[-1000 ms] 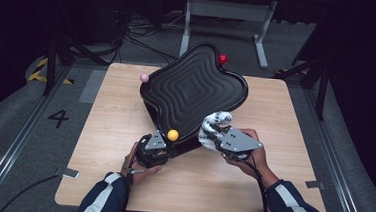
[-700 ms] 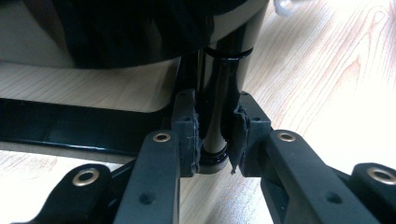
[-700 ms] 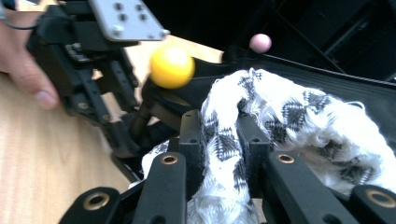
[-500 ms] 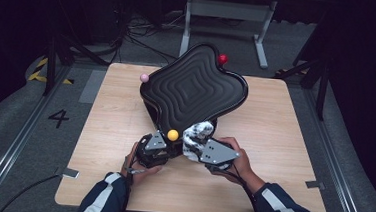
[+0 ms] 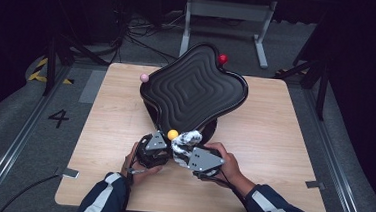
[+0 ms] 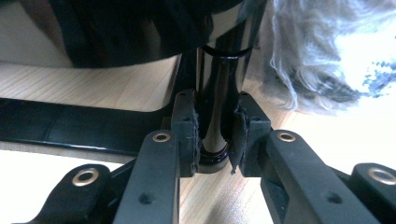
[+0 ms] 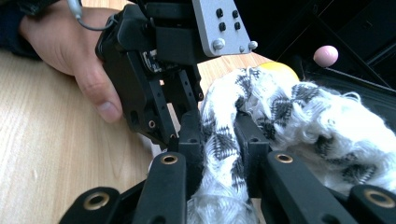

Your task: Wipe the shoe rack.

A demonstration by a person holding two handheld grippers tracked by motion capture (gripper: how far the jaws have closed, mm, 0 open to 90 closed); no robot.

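On the wooden table (image 5: 283, 143) we see a black wavy-edged tray (image 5: 193, 86) with ridged concentric rings, tilted on a black stand. Three small balls sit on its corners: a pink ball (image 5: 144, 78) at ten o'clock of the tray, a yellow ball (image 5: 173, 134) at its six o'clock corner, and a red ball (image 5: 223, 59) at one o'clock.

At seven o'clock of the tray, the left gripper (image 5: 154, 147) rests in the person's left hand (image 5: 134, 163). In the left gripper view its jaws are closed around a glossy black post (image 6: 215, 116) of the stand, pads touching both sides, near the post's foot on the table.

Just beside it, at six o'clock of the tray, the right gripper (image 5: 192, 154) sits in the right hand (image 5: 229, 164). In the right gripper view its jaws pinch a fluffy white cloth with black pattern (image 7: 289, 121), bunched between the pads. The cloth (image 5: 186, 138) lies against the yellow ball and touches the left gripper, whose grey plate (image 7: 219, 25) stands at twelve o'clock in that view.
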